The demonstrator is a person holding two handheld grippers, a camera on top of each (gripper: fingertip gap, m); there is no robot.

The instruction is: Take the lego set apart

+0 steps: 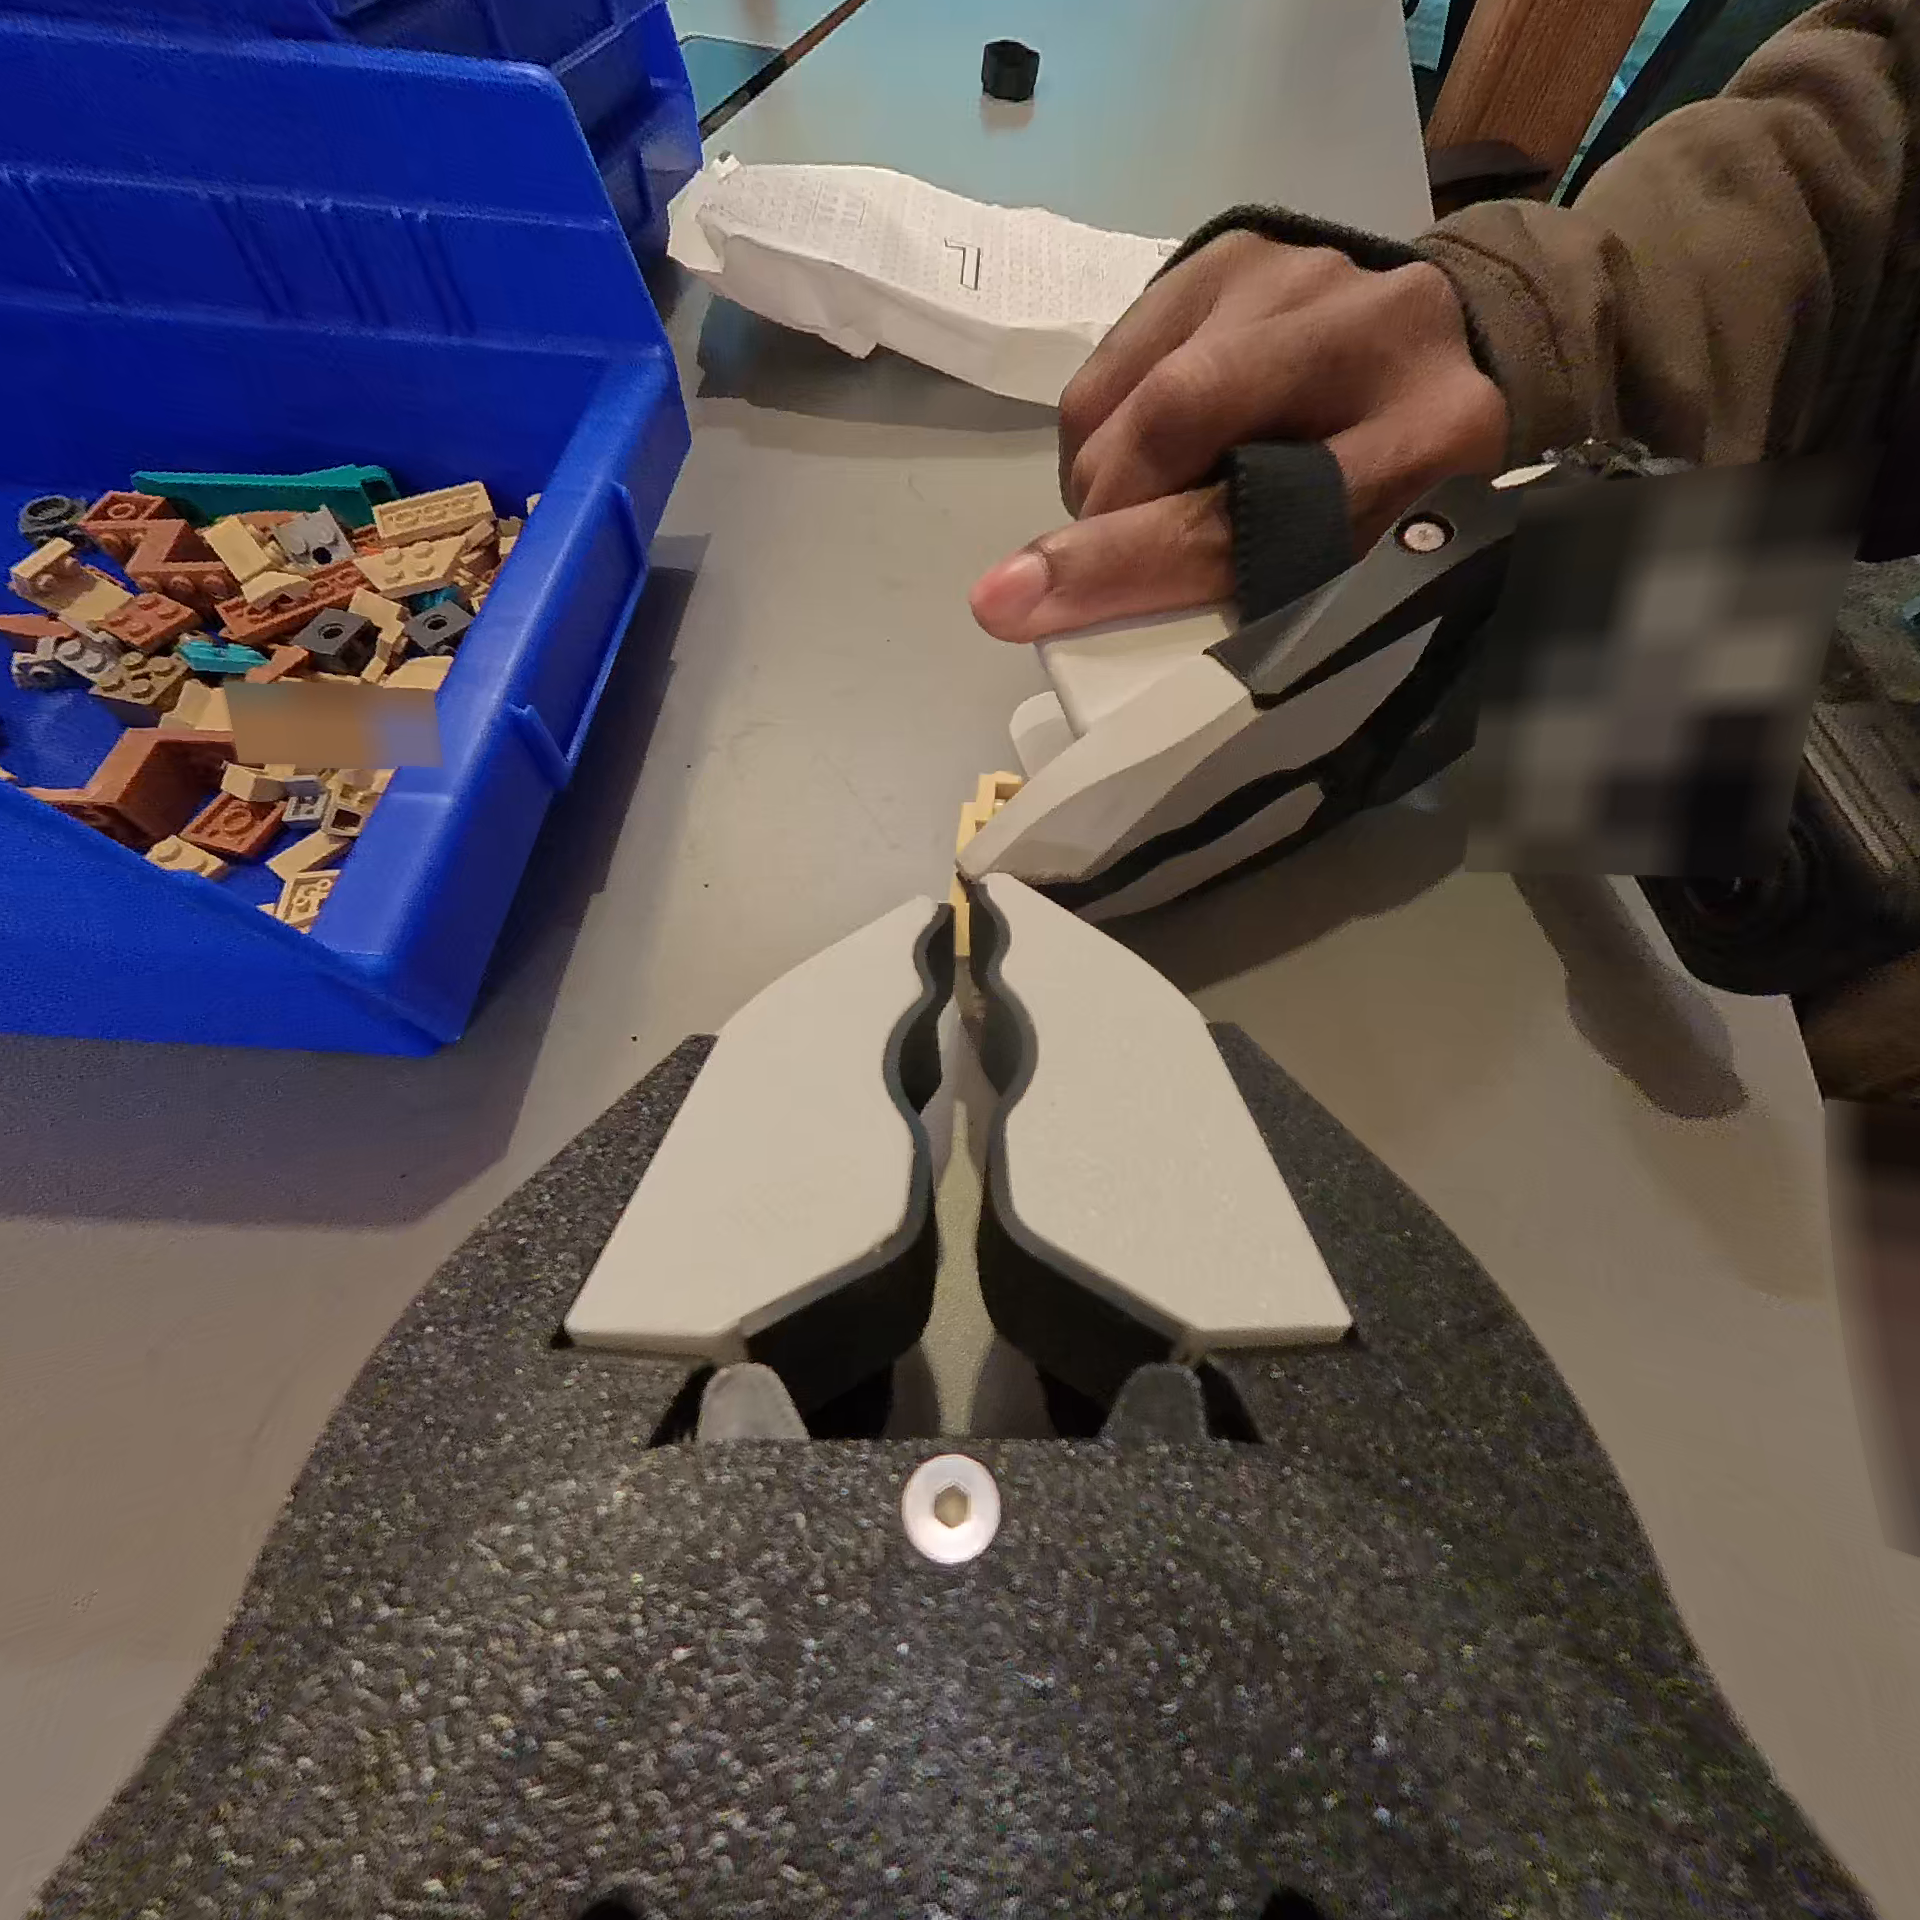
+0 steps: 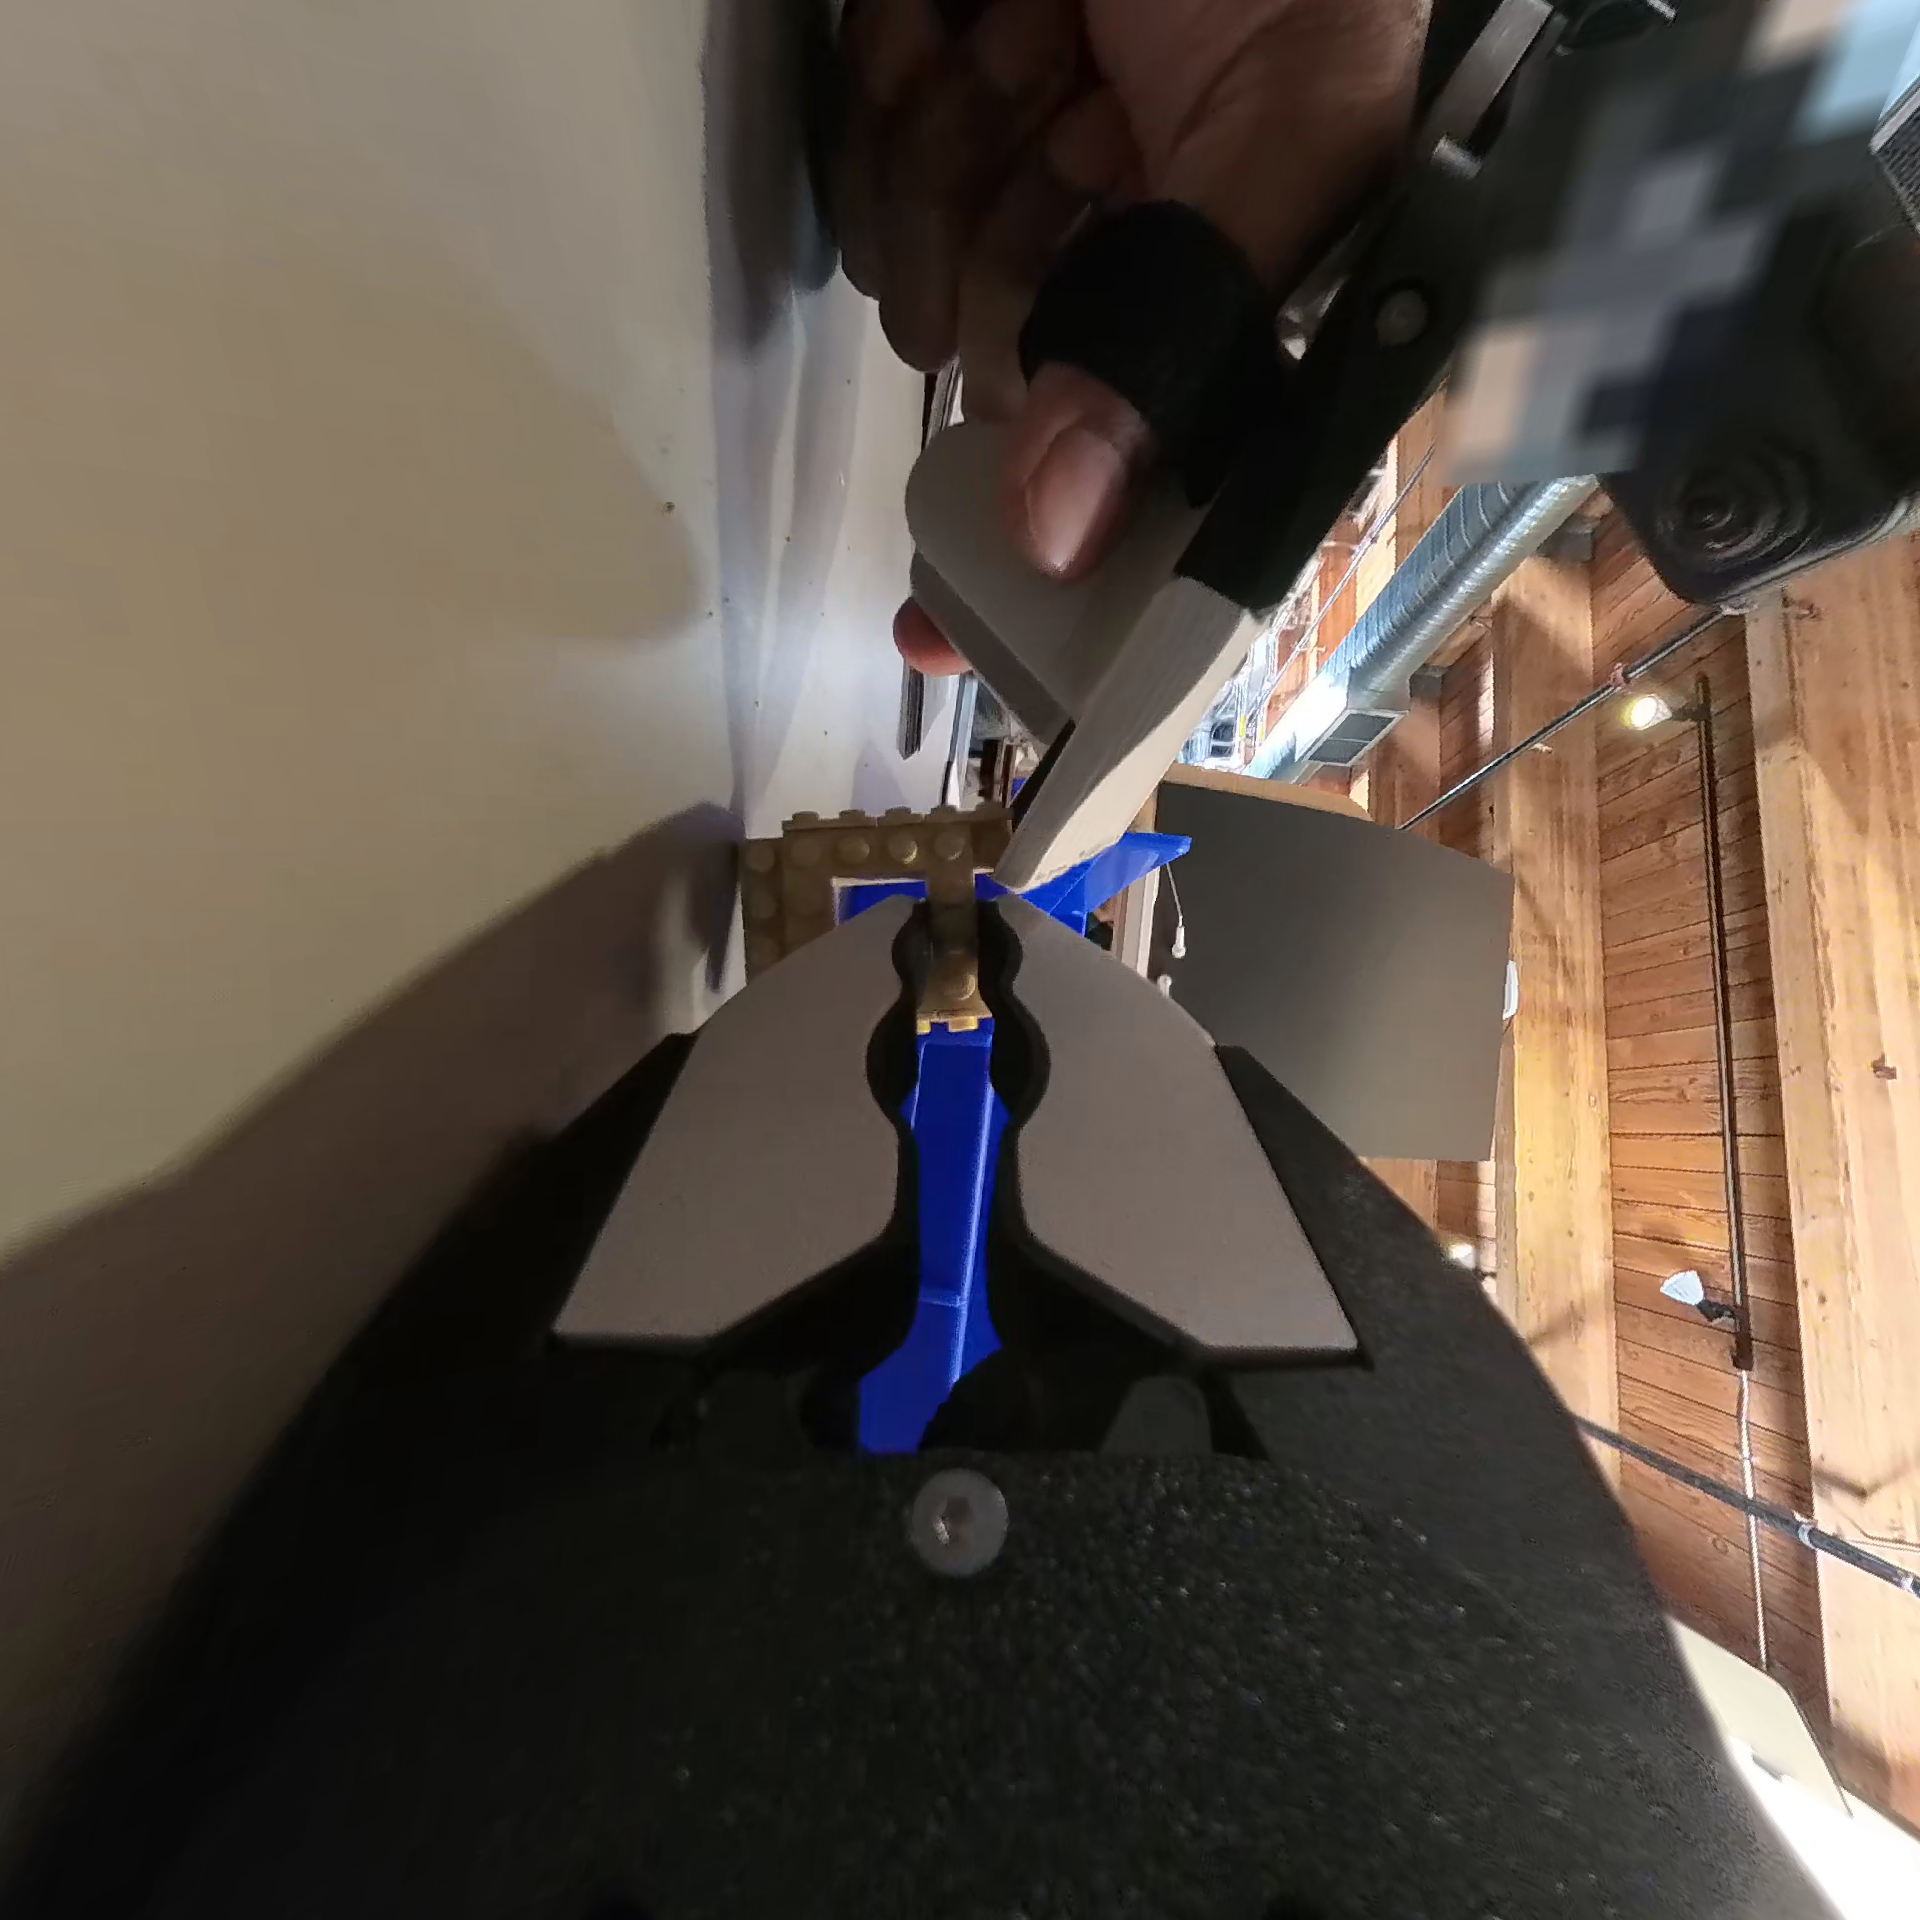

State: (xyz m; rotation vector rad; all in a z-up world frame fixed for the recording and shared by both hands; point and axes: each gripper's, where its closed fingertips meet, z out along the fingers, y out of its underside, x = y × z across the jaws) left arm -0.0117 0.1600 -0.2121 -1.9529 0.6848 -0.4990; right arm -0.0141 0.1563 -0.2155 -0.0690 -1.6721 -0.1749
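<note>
Tan brick frame, both claws gripping, blue bin nearby

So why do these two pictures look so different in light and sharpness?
Left wrist view: even, soft light, the blue plastic bin of small bricks sharp, straight edges bowed by the wide lens. Right wrist view: rolled sideways, the pale grey tabletop glaring bright, tan studded brick frame dim and slightly blurred.

Printed matter only on the white paper sheet lying on the table beyond the blue bin: rows of small marks, too fine to read. Nothing legible elsewhere, incl. right wrist view.
</note>
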